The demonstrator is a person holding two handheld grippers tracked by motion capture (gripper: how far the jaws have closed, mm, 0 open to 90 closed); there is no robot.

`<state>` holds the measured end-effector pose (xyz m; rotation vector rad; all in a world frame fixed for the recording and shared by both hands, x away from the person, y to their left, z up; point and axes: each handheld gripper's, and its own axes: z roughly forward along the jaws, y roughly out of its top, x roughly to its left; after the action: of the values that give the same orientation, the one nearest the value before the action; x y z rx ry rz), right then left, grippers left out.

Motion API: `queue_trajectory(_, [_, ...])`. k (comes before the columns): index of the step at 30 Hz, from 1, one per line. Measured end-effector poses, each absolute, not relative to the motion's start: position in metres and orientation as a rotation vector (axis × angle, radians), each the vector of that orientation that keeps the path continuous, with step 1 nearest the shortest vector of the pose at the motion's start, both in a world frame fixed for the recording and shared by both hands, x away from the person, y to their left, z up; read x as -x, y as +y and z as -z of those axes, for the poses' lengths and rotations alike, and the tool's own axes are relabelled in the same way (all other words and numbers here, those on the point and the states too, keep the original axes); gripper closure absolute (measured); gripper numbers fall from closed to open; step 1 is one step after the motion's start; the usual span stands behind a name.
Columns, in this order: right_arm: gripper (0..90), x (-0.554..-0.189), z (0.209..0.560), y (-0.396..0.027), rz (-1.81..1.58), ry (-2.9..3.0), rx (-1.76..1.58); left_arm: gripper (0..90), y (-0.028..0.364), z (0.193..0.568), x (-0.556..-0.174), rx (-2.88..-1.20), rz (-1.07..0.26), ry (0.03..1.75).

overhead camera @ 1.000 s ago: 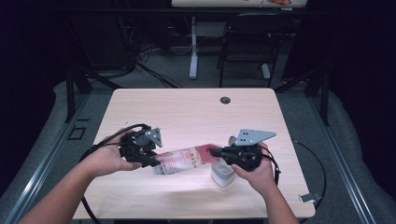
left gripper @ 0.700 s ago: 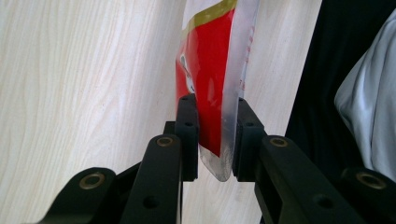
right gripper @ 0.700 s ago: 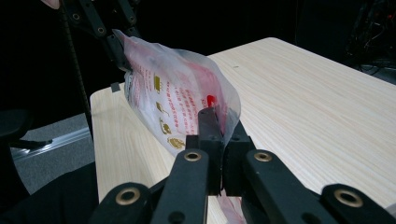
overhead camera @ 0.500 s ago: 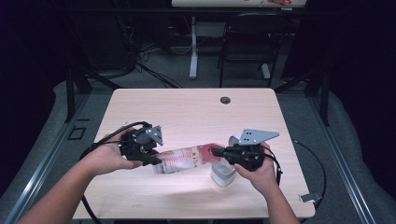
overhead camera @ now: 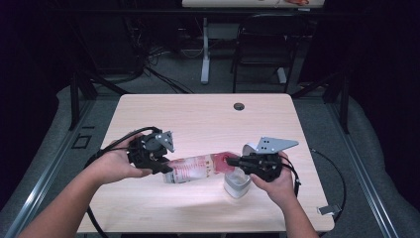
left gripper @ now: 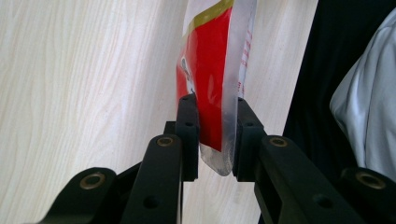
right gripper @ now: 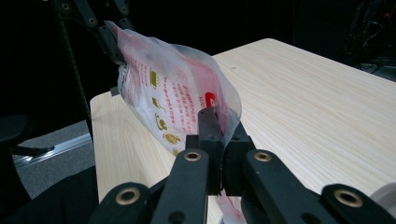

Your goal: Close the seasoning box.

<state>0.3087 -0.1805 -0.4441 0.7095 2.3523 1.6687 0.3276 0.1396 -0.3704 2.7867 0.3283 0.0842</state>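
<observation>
- Little has shifted since a second ago: the pouch (overhead camera: 198,168) hangs between the two grippers as before, with the right gripper (overhead camera: 233,162) drawn only a touch toward 3 o'clock.
- One pouch, clear plastic with red print, is held above the table (overhead camera: 208,114) near its 6 o'clock edge, stretched roughly from 9 o'clock to 3 o'clock.
- Two grippers, one in each hand. The left gripper (overhead camera: 166,168) pinches the pouch's 9 o'clock end; in the left gripper view its jaws press on either side of the pouch's edge (left gripper: 215,93).
- The right gripper's jaws are pressed together on the other end (seen close in the right gripper view, the plastic (right gripper: 177,93) bunched above them).
- One small white container (overhead camera: 236,184) stands on the table just below the right gripper.
- One dark round hole (overhead camera: 239,106) sits toward 12 o'clock on the tabletop.
</observation>
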Motion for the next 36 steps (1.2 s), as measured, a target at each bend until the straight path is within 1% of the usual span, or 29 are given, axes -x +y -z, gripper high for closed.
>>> queue_trajectory(36, [89.6, -0.309, 0.447, -0.189, -1.677, 2.340, -0.751, 78.1, 0.135, 0.357, -0.331, -2.758, -0.101, 0.317])
